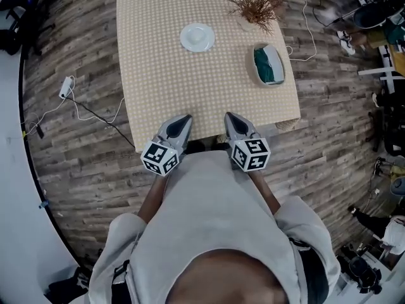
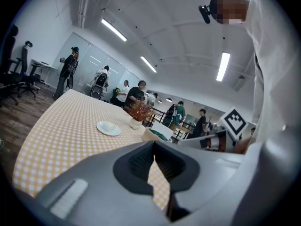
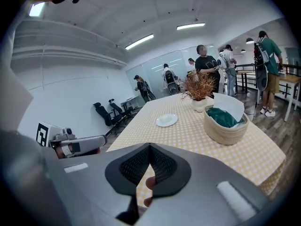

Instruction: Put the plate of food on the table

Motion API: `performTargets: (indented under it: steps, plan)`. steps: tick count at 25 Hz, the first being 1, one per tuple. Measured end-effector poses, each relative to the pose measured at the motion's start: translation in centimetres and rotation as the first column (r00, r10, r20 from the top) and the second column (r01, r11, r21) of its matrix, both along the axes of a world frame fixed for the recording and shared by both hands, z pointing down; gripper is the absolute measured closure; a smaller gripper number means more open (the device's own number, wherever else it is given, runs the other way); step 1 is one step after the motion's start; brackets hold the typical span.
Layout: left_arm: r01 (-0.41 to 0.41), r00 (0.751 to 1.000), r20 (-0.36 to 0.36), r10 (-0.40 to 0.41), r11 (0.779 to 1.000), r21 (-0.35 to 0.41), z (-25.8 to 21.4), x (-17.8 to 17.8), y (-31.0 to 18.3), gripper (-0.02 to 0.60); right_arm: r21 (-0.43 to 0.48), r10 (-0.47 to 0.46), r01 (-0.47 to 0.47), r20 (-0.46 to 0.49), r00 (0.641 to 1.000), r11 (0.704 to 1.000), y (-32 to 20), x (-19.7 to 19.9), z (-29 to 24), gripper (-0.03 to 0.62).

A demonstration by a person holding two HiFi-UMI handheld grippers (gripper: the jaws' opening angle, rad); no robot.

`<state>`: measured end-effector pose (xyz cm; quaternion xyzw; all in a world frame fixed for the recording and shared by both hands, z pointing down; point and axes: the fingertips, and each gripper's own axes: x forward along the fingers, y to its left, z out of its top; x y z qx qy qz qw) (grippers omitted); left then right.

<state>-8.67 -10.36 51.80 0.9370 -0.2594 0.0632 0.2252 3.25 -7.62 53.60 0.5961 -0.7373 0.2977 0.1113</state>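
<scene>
Left gripper (image 1: 186,117) jaws clenched together, empty, right gripper (image 1: 228,115) jaws clenched together, empty, both over table (image 1: 158,75) near edge

Ahead of you a yellow-and-white checked cloth (image 1: 164,75) lies spread flat. At its far right corner stands a dried brown plant (image 1: 256,4) in a small pale pot (image 1: 247,24). A little nearer you, by the right edge, sits an oval woven basket (image 3: 225,133) holding a dark green cloth (image 3: 220,117) and a white sheet (image 3: 231,103). The floor (image 1: 82,163) around you is grey-brown wood plank. To your left a white adapter (image 1: 66,86) lies on it, with a black cable (image 1: 95,114) trailing nearby. Black office chairs (image 3: 106,113) stand by the white wall. Several people (image 3: 207,65) stand at the room's far end under strip lights (image 3: 139,41).
</scene>
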Motion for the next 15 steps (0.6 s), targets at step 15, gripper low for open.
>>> performTargets:
  steps: [15]
  plan:
    - [0.095, 0.994, 0.050, -0.098, 0.993, 0.068, -2.4, 3.8, 8.3, 0.571, 0.126, -0.093, 0.091, 0.015, 0.996, 0.988, 8.2, 3.8, -2.6, 0.597]
